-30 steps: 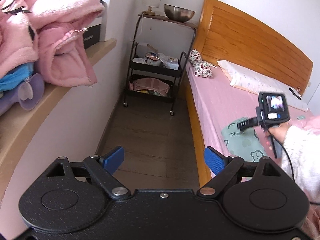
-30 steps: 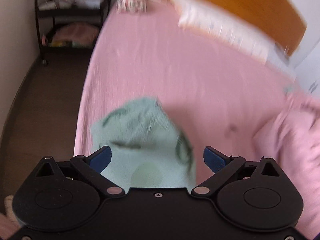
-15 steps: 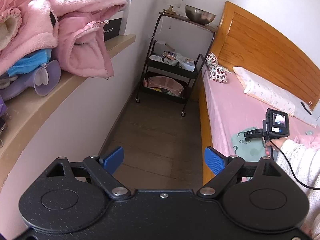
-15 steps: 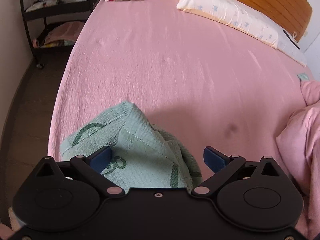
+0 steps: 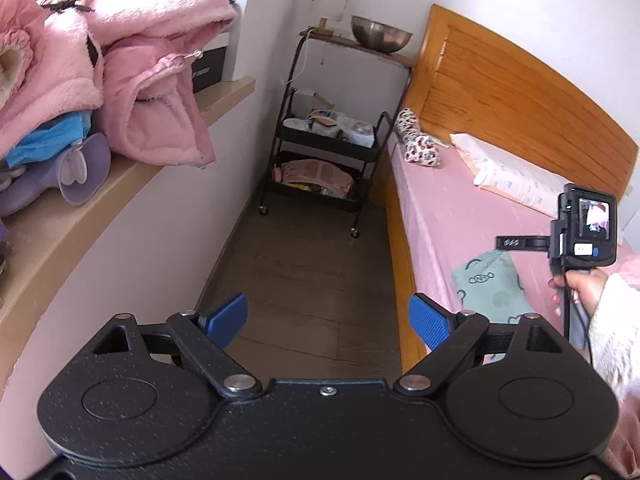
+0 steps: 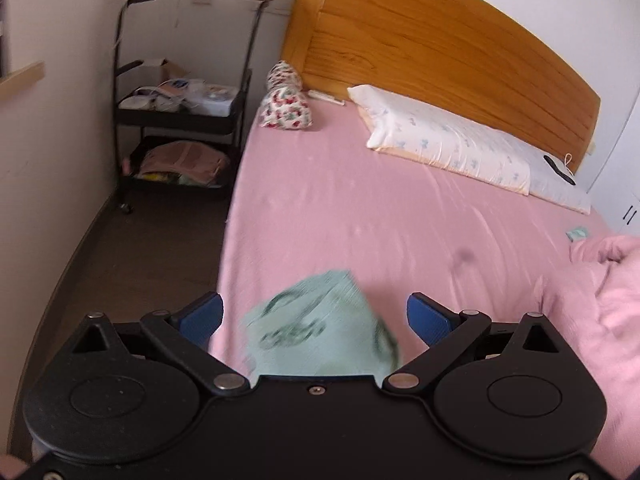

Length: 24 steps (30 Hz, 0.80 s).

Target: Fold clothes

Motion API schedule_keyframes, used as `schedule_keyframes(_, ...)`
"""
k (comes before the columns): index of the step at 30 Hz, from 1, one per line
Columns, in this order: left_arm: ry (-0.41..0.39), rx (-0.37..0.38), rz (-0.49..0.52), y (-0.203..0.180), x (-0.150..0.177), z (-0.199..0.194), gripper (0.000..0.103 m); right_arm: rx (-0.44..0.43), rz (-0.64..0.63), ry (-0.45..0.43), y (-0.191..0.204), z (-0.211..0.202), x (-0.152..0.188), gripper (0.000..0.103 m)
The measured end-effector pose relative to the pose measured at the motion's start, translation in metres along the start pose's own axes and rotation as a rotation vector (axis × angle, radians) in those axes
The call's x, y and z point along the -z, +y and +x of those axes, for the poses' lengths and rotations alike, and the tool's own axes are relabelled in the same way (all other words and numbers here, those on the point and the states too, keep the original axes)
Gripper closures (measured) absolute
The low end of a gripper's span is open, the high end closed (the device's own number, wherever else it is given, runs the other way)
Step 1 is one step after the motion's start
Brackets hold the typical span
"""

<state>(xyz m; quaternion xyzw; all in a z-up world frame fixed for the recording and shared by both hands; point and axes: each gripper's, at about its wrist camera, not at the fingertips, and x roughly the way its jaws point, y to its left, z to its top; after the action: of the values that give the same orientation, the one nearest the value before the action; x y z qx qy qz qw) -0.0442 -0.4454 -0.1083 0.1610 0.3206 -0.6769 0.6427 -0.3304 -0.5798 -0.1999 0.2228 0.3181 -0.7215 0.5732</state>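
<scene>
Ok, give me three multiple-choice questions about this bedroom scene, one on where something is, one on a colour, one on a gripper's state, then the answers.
1. Where does the metal bowl sit?
A. on the cart's top shelf
B. on the bed
C. on the floor

2. What colour is the folded cloth on the bed sheet?
A. red
B. pale green
C. black

3. How do the jaws of the right gripper stand?
A. shut on the cloth
B. shut on the pillow
C. open, holding nothing

Answers: 1 A, the bowl rests on the top of the black cart. 2 B, it is mint green with dark prints. 3 C, its blue pads stand wide apart, the cloth lying below them.
</scene>
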Motion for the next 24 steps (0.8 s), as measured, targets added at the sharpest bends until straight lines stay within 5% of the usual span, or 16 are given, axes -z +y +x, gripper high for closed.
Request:
schedule_keyframes(3,-0.007,0.003,0.031,0.001,0.001,-0.003,0.002,-0.041,0.058,0.062,0.017,-0.033,0.009,0.004)
schedule_keyframes(9,0.009,0.04,0.075,0.006,-0.006,0.011,0.0,-0.182,0.05,0.235,0.057,-0.083,0.011,0.004)
schedule_keyframes(11,0.02,0.051,0.081,0.009,-0.01,0.017,0.0,-0.199,0.045,0.232,0.063,-0.098,0.007,0.004)
schedule_keyframes(24,0.083,0.1,0.182,0.019,-0.023,0.052,0.0,-0.027,0.098,0.327,0.093,-0.158,0.022,0.004)
